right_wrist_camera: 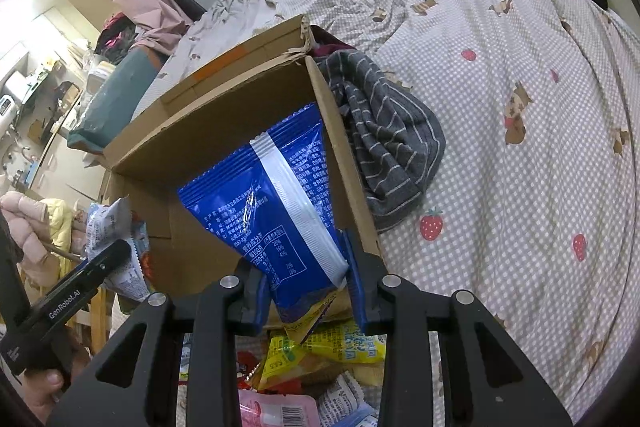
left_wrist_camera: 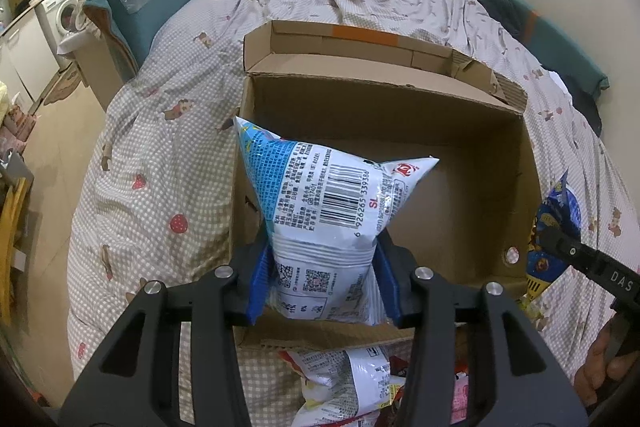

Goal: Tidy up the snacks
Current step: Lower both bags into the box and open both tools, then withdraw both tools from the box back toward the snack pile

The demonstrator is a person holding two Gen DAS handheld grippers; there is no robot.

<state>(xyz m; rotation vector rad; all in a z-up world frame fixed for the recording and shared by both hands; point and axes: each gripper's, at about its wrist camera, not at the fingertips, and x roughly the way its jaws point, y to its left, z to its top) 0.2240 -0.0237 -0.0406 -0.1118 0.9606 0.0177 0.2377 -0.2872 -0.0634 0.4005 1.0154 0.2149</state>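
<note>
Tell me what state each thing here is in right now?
Cardboard box: open, flaps up, nothing visible inside.
White snack bag: clamped in the left gripper, held over the box.
Blue snack bag: clamped in the right gripper, at the box's edge.
Snack pile: loose on the bed, unsorted.
Striped garment: crumpled beside the box.

An open brown cardboard box (left_wrist_camera: pixel 384 131) sits on the checked bedspread (left_wrist_camera: pixel 160 163). A loose heap of snack packets (right_wrist_camera: pixel 320 367) lies before it; a grey striped cloth (right_wrist_camera: pixel 392 139) lies against its right wall.
</note>
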